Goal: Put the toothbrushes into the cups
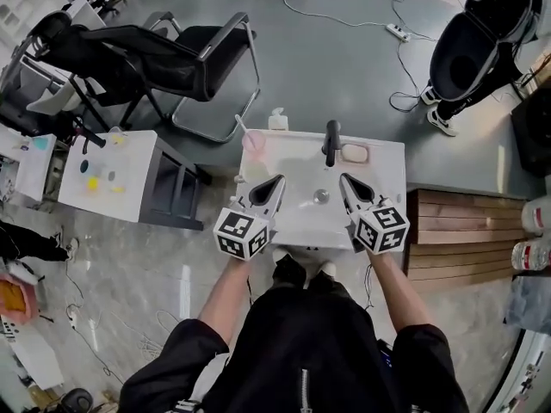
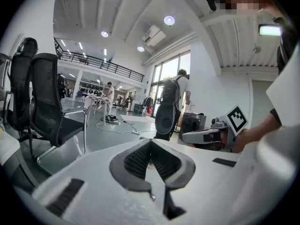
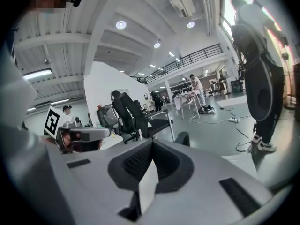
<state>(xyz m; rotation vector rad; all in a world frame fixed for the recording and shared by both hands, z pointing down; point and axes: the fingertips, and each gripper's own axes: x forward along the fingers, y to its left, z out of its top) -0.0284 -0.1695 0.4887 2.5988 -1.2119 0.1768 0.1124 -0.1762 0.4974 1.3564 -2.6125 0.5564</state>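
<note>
A white washbasin [image 1: 379,205] stands in front of me with a black tap [image 1: 331,142] at its back. At its back left a pink cup [image 1: 253,142] holds a pale toothbrush [image 1: 241,127], and a paler cup [image 1: 255,172] seems to stand just in front of it. My left gripper [image 1: 277,183] hovers over the basin's left side, shut and empty. My right gripper [image 1: 346,181] hovers over the right side, also shut and empty. In the left gripper view the jaws [image 2: 150,146] meet, with the toothbrush [image 2: 77,144] to their left. The right gripper's jaws [image 3: 151,144] are closed.
A soap bottle [image 1: 277,120] and a soap dish [image 1: 354,153] sit on the basin's back edge. A black office chair [image 1: 189,54] stands behind on the left, a small white table [image 1: 108,175] at left, wooden shelves [image 1: 456,231] at right. A person with a backpack [image 1: 482,41] stands far right.
</note>
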